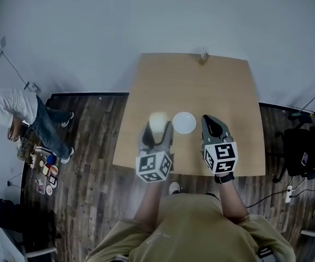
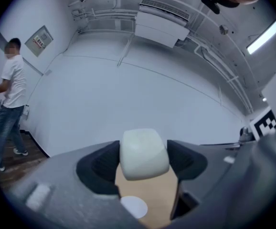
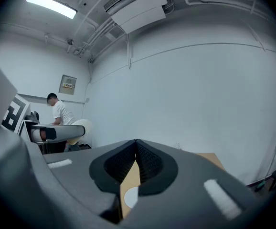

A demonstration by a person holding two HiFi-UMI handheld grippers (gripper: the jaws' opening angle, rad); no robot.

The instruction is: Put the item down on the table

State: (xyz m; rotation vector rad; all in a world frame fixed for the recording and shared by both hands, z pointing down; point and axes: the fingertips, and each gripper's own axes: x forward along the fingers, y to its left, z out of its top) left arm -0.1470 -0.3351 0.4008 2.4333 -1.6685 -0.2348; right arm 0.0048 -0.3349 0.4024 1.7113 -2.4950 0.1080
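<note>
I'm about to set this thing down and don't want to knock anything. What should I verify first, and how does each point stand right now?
1. The left gripper has the white item between its jaws: ok.
2. The item is over the table, inside its edges: ok.
3. The white disc lies to the item's right, not under it, by the head view: ok.
4. The right gripper is shut, empty and off to the side: ok.
5. The gap between the item and the tabletop is known: cannot tell.
6. The person across the room is away from the table: ok.
</note>
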